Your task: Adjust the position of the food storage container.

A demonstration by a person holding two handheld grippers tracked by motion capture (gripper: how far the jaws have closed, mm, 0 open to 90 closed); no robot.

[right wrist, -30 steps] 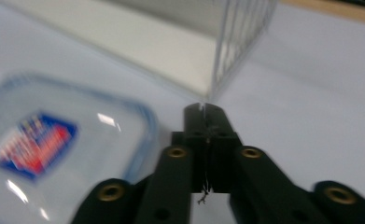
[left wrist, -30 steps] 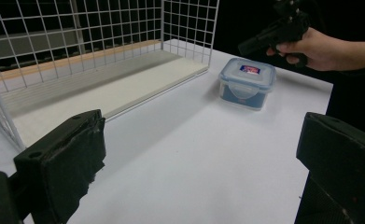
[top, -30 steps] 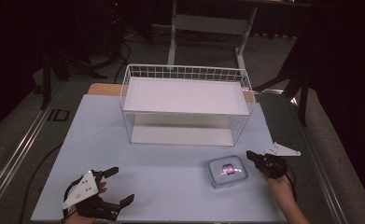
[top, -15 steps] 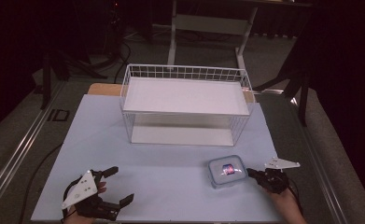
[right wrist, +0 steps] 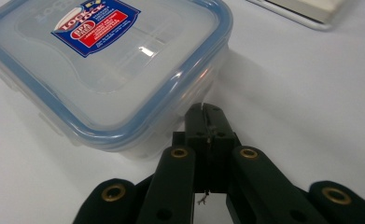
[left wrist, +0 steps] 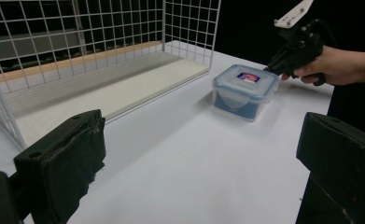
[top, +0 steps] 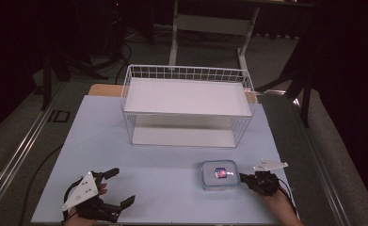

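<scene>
Right gripper (right wrist: 203,112) has its black jaws pinched fully together with nothing between them, tips parked right against the near right side of the small square clear plastic container with the blue-rimmed lid (top: 220,174), down by its wall just under the lid edge. Can't quite tell if the tips actually touch the plastic or sit a hair off it. That box sits on the pale blue-white table top (top: 172,188), near right part, in front of the white wire basket with a flat white shelf board (top: 186,96), which stands toward the far middle. It's got a red and blue sticker on the lid. Left gripper (top: 118,188) is way over at the near left corner, jaws spread wide and holding nothing, well apart from the box.
</scene>
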